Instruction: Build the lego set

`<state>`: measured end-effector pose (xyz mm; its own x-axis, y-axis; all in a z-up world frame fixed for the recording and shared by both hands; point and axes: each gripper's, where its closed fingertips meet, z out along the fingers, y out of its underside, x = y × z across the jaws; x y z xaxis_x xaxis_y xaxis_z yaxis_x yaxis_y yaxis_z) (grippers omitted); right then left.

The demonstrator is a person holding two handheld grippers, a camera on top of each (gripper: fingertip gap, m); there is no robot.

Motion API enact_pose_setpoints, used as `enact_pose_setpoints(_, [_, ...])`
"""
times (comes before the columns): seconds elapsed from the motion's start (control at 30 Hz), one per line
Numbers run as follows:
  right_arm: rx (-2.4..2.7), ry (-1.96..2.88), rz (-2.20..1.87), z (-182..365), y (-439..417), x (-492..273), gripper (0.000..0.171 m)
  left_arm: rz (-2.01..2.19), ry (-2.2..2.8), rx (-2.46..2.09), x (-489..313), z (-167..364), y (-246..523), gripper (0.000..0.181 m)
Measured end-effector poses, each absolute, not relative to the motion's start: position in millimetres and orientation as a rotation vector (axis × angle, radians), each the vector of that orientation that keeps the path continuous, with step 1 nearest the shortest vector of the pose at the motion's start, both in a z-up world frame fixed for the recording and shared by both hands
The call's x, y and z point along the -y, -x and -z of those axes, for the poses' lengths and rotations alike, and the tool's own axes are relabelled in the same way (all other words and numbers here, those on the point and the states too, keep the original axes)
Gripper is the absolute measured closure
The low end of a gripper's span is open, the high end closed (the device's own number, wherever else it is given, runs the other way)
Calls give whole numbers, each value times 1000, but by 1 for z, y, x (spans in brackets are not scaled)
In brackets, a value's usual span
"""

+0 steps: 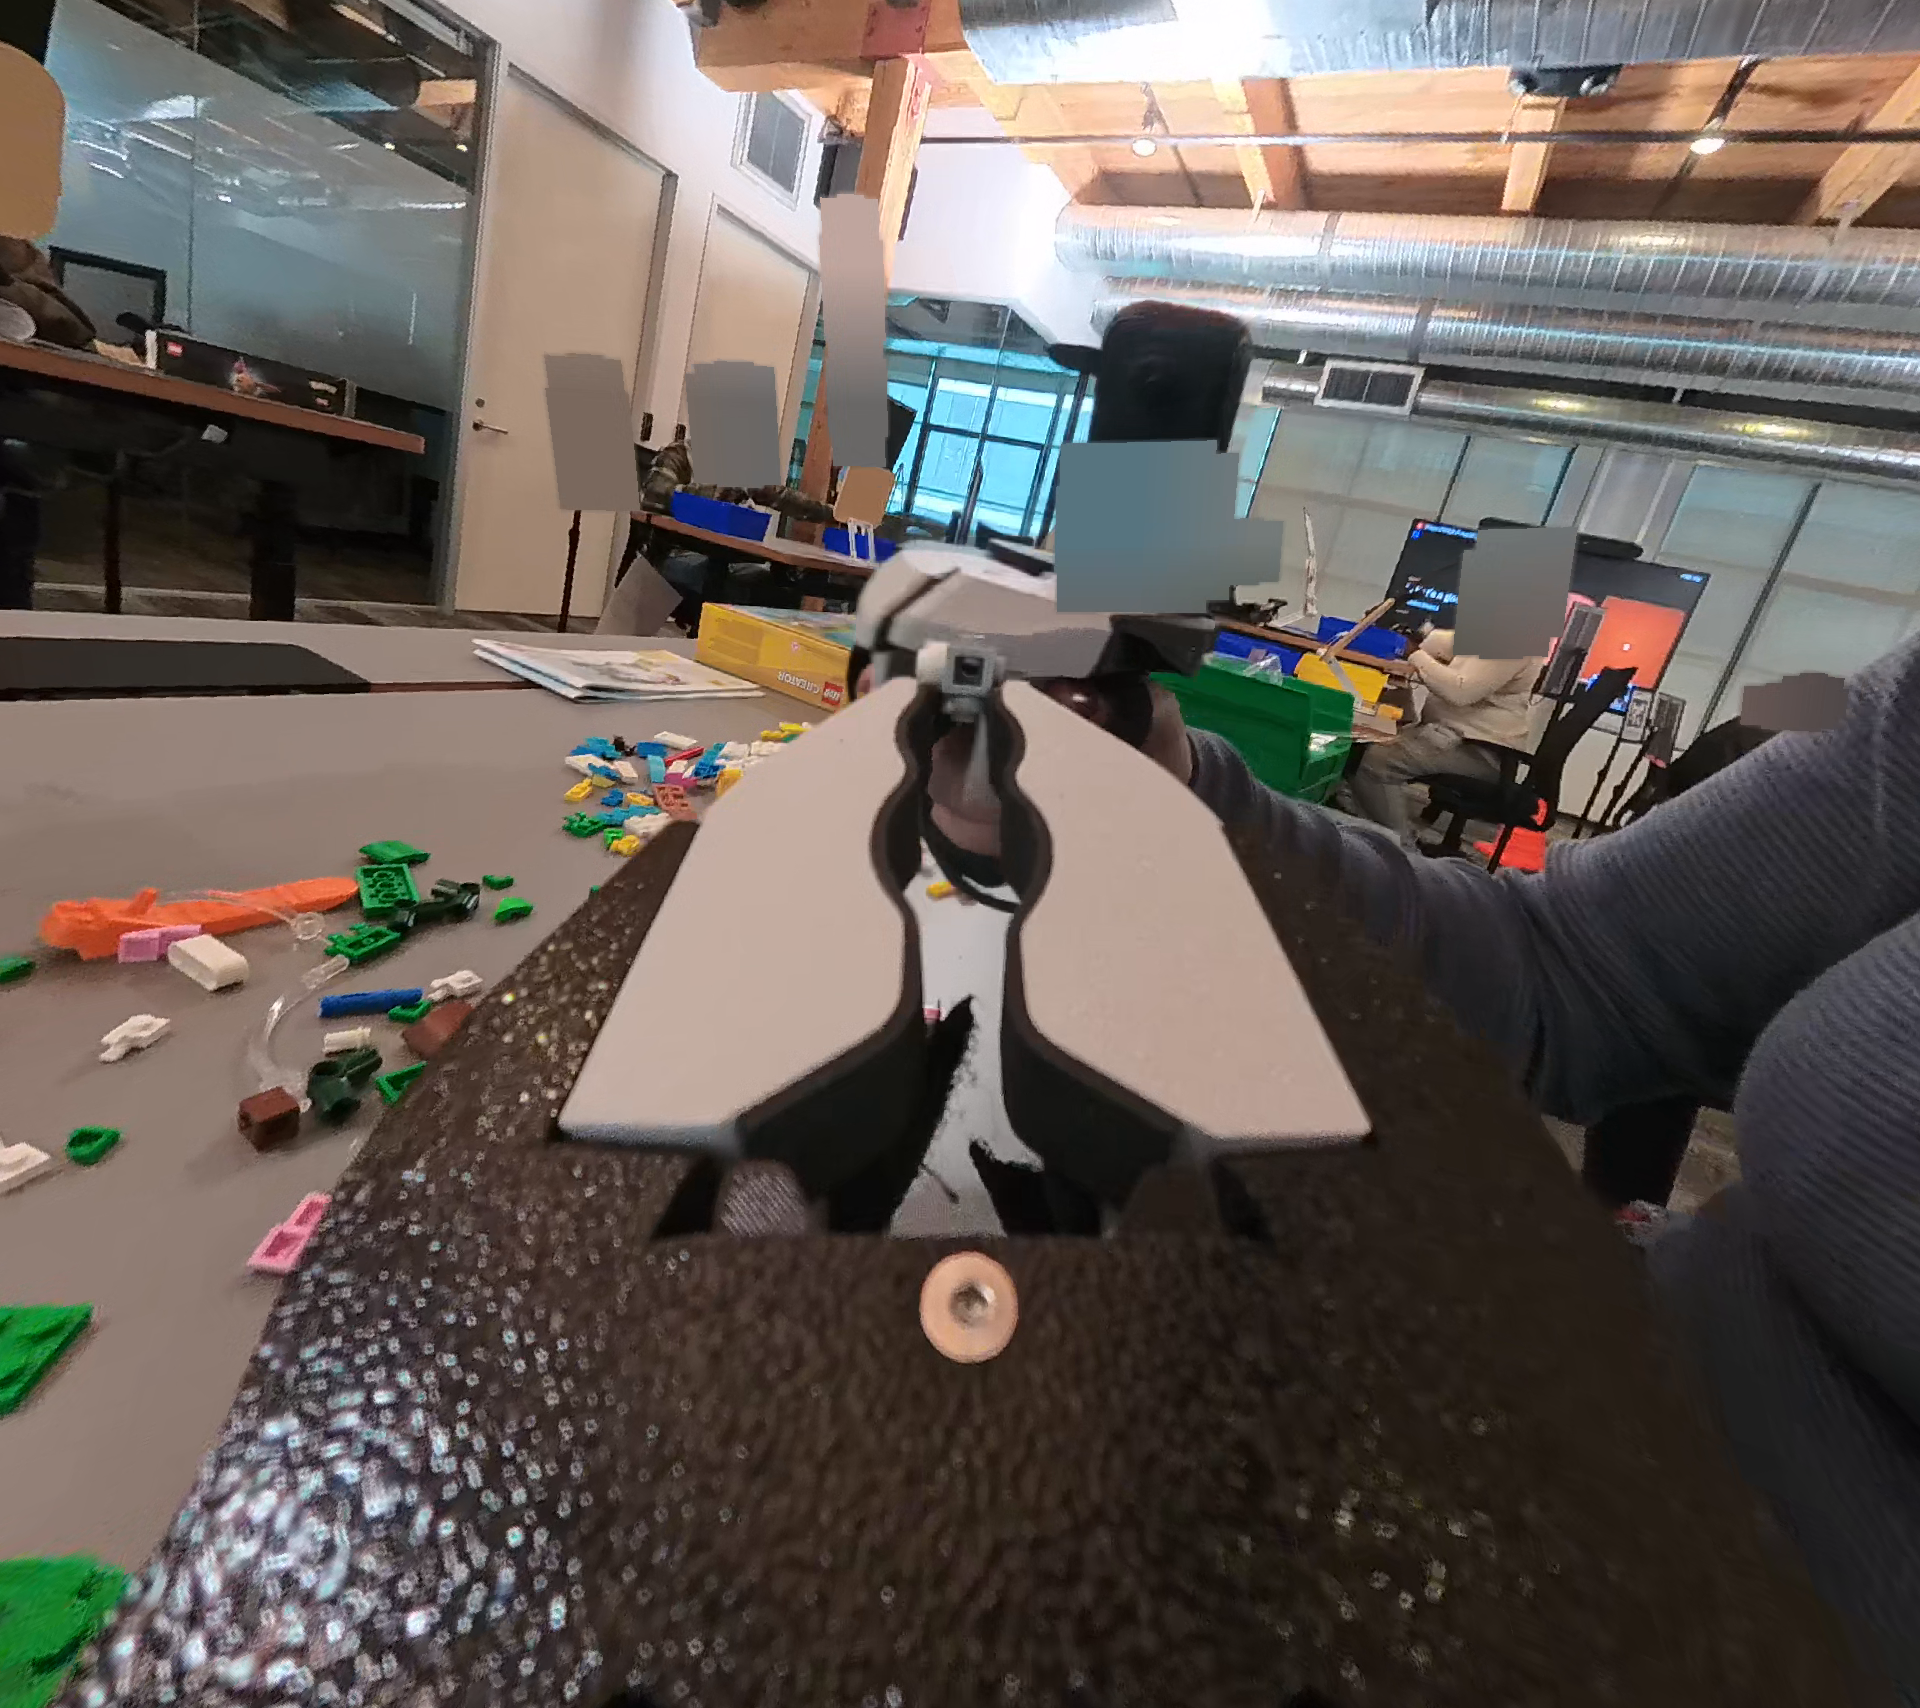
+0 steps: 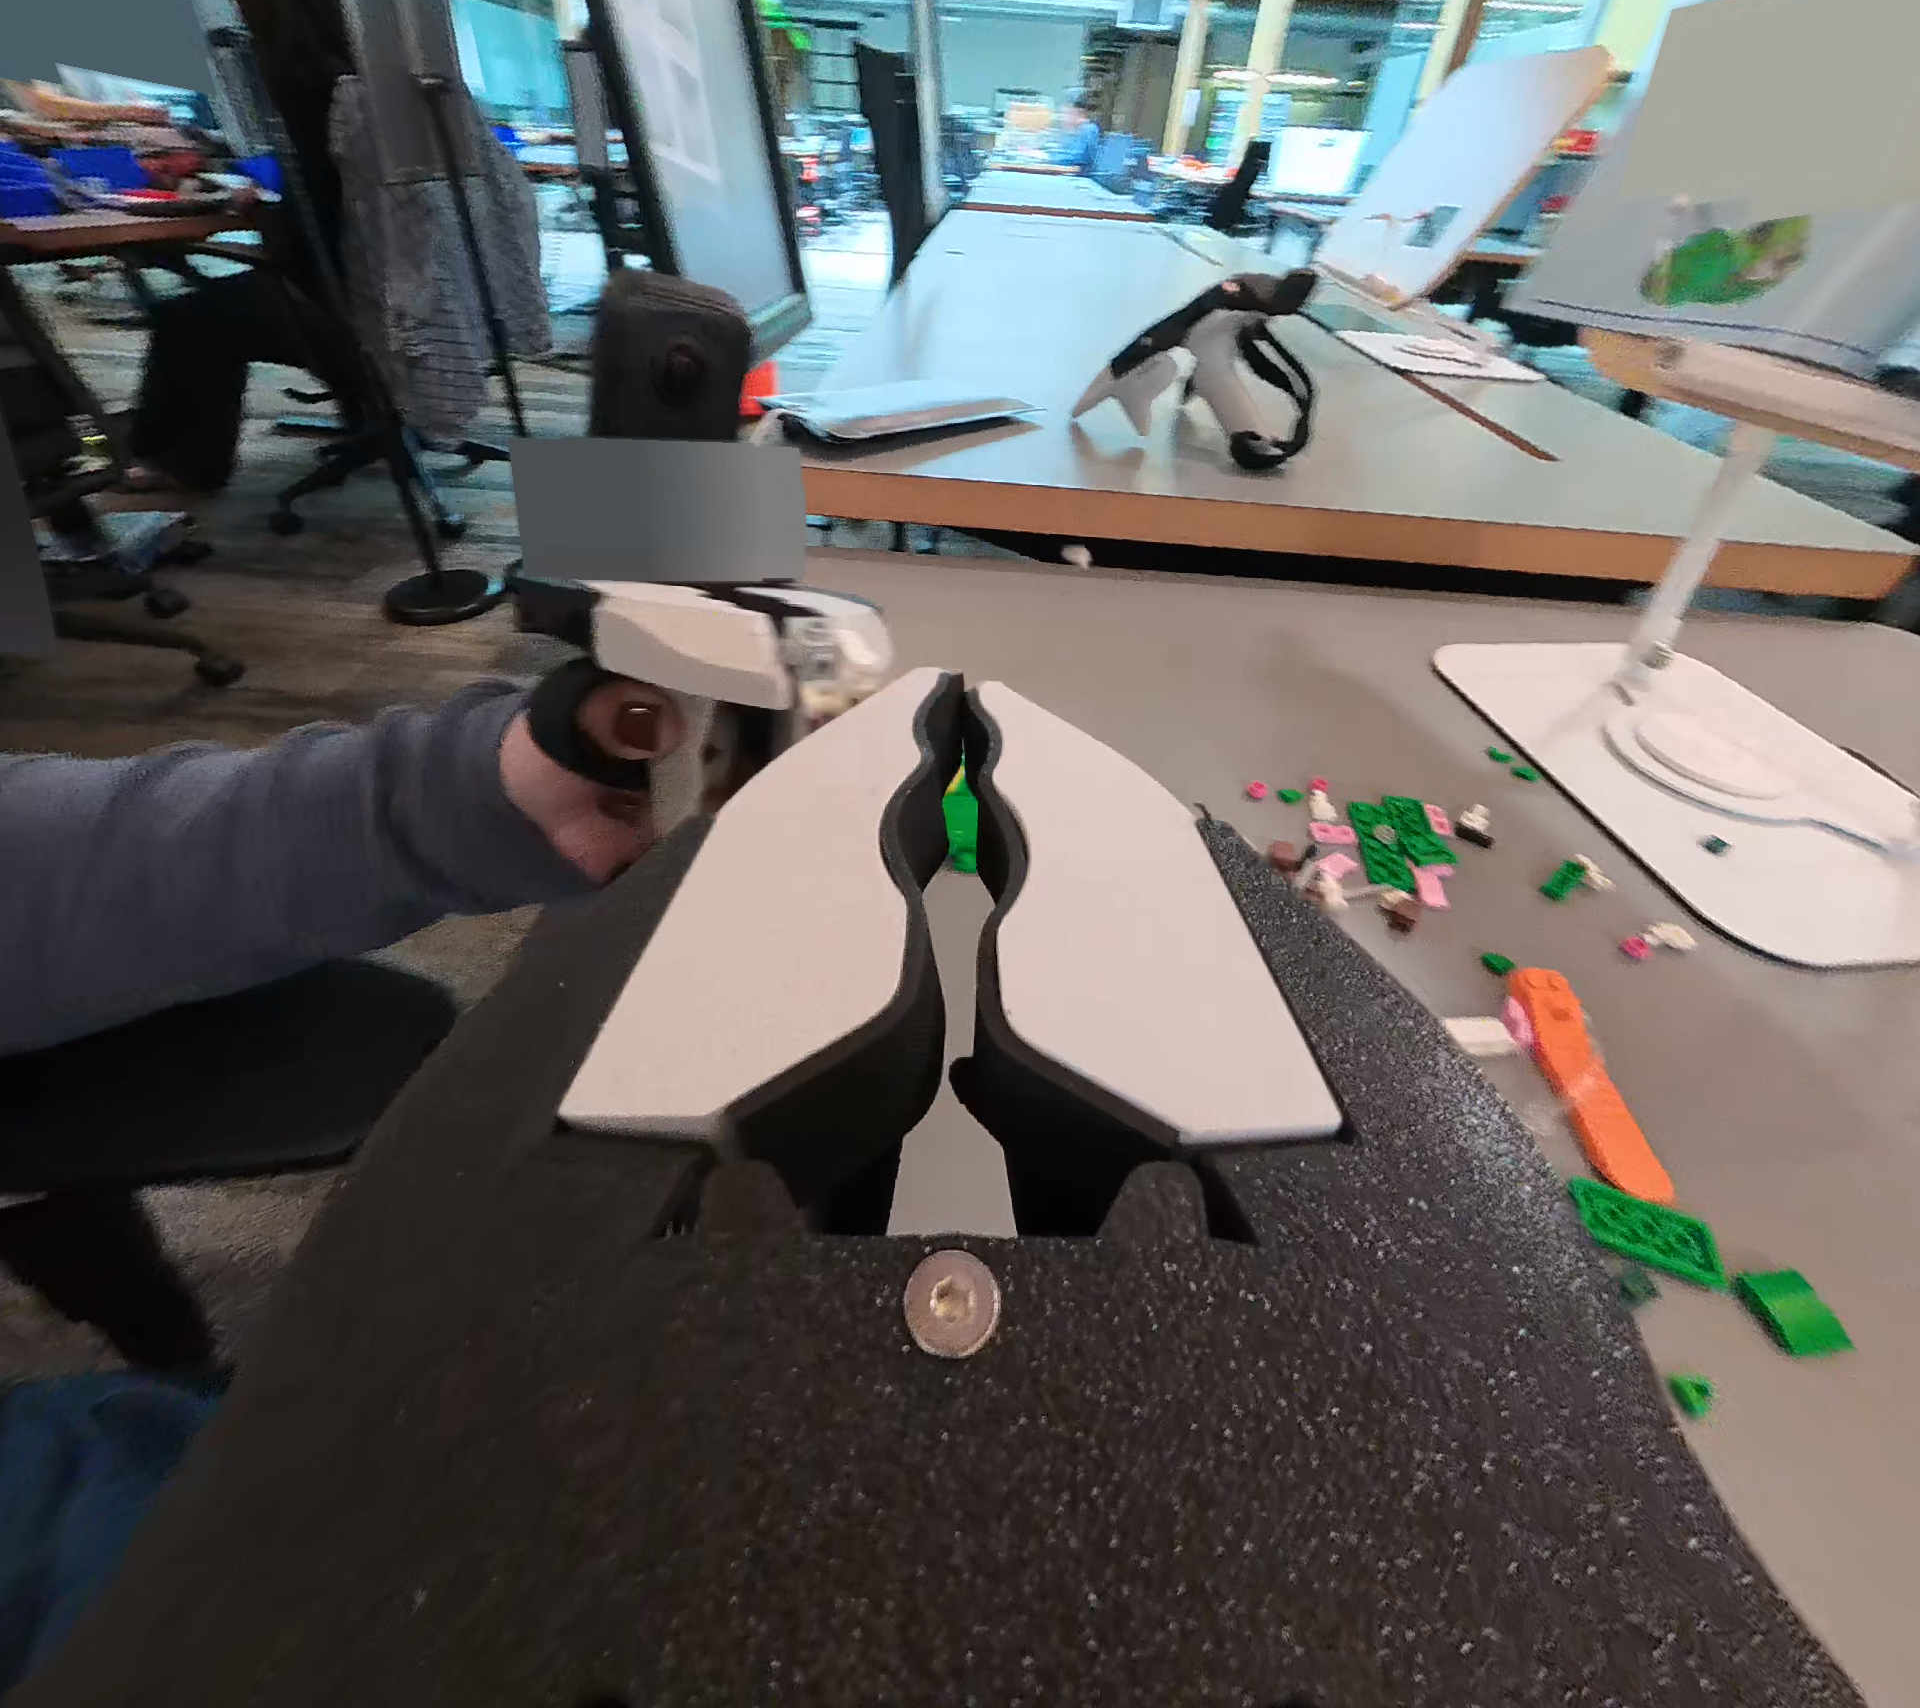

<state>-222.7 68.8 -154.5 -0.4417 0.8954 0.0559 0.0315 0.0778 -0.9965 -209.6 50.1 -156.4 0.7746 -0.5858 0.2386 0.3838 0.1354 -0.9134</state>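
Observation:
My left gripper (image 1: 961, 708) is raised above the grey table (image 1: 208, 785), shut on a small grey lego piece (image 1: 967, 669) that sticks out at its tips. My right gripper (image 2: 961, 690) is shut, its tips touching. It faces the left gripper (image 2: 717, 645) closely, tip to tip, and shows in the left wrist view (image 1: 987, 609) just behind the grey piece. Something green (image 2: 959, 811) shows through the gap between the right fingers; I cannot tell whether it is held. Loose bricks lie on the table: green plates (image 2: 1392, 837), and an orange brick separator (image 1: 197, 915) that also shows in the right wrist view (image 2: 1590, 1087).
A pile of small coloured bricks (image 1: 665, 775), a yellow lego box (image 1: 779, 650) and a booklet (image 1: 613, 671) lie at the far side. A white stand base (image 2: 1714, 785) carries a tilted board at the right. A person's sleeved arms (image 1: 1558, 910) hold both grippers. My left and right fingertips are right by each other.

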Motion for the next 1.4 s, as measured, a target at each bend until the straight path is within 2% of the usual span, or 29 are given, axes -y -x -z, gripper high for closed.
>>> enact_pose_setpoints(0.27, [1355,1115,-1350,175,236,-111,171,713,1257,-254,-51,156,196,172])
enact_pose_setpoints(0.67, [1347,1134,-1280,189,240,-118,171,677,1261,-240,-53,156,200,172])
enact_pose_setpoints(0.97, [1238,1063,-934,204,236,-148,171,392,1307,-36,-73,163,232,172])
enact_pose_setpoints(1.2, [1224,1039,-807,206,236,-153,171,114,1319,-54,-81,161,234,171])
enact_pose_setpoints(1.4, [1217,1060,-716,210,238,-161,171,42,1310,-59,-83,159,235,171])
